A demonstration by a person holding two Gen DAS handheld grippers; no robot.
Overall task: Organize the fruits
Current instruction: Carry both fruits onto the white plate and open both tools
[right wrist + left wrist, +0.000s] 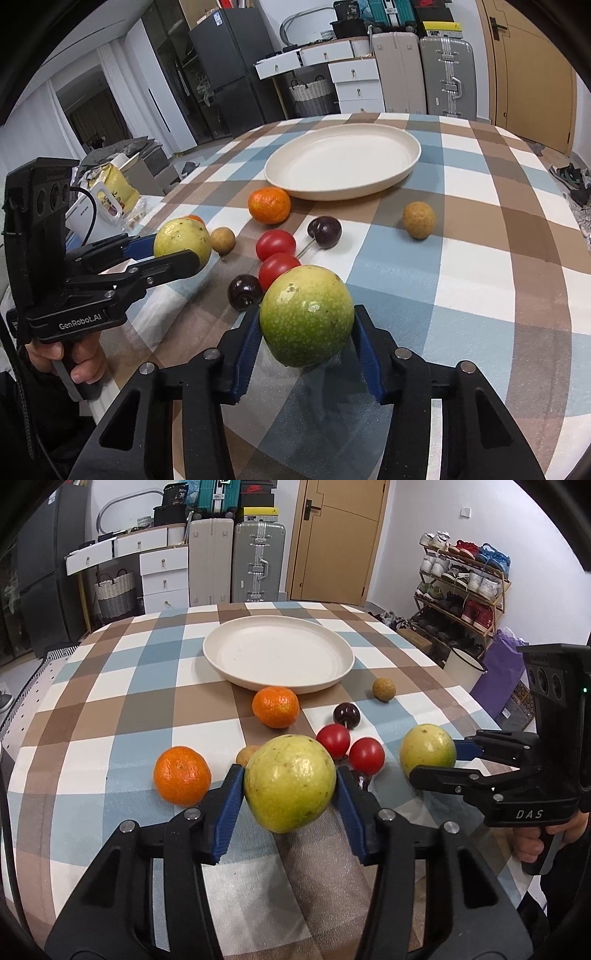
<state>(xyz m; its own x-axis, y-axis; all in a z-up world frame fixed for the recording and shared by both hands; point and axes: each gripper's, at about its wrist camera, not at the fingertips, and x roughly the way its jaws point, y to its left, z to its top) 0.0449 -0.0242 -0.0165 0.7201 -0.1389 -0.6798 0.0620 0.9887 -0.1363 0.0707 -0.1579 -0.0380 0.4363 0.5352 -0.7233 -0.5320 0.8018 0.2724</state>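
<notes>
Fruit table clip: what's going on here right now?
A person holds a gripper in each hand, and each is shut on a yellow-green fruit. The left gripper clamps one; the right gripper clamps the other. The cream plate holds nothing yet. Two tangerines, two red tomatoes, dark cherries and small tan fruits lie loose on the checked tablecloth.

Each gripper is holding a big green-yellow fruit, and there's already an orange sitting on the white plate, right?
Not quite. The white plate has nothing on it; the orange sits on the tablecloth just in front of it, as the left wrist view shows. Yes, the left gripper and right gripper each hold a green-yellow fruit.
</notes>
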